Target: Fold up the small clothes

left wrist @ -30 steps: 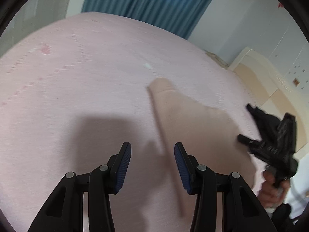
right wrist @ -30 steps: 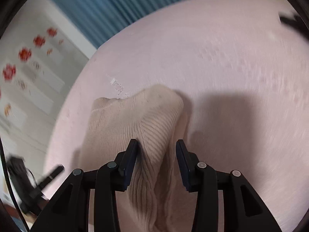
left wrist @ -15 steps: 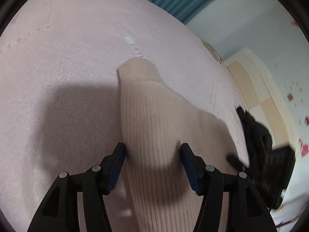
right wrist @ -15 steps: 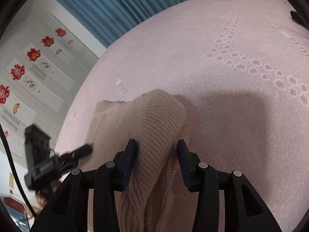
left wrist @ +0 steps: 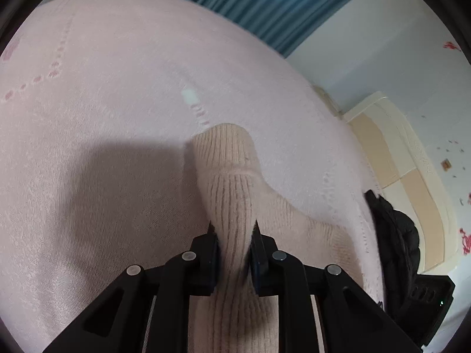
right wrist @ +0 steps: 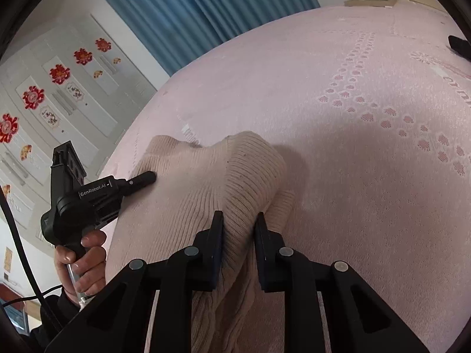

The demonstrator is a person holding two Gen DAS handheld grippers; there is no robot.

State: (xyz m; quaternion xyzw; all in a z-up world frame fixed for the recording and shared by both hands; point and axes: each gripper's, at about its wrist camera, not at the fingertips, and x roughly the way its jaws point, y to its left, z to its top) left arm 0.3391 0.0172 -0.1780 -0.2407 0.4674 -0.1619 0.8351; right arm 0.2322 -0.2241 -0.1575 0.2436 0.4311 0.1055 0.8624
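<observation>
Wall: far left in the right view, white doors with red flower stickers.
Hand: low on the left in the right view, wrapped round the black handle of the left gripper.
Left gripper: jaws pinching a ribbed strip of the sweater, fingers pressed in on both sides. Seen from the side in the right view, tip touching the knit.
Sweater: beige, ribbed knit, lying on the bed. Rounded end pointing away from the left gripper. In the right view, spread flat on the left and bunched into a raised fold in the middle.
Right gripper: jaws pinching that raised fold, knit filling the gap between the fingers.
Bed: pink cover with small red marks, under the sweater in both views.
Curtain: blue, behind the bed.
Black thing: dark cloth at the right edge of the bed in the left view, too blurred to name.
Headboard: cream, far right, against the pale wall.
</observation>
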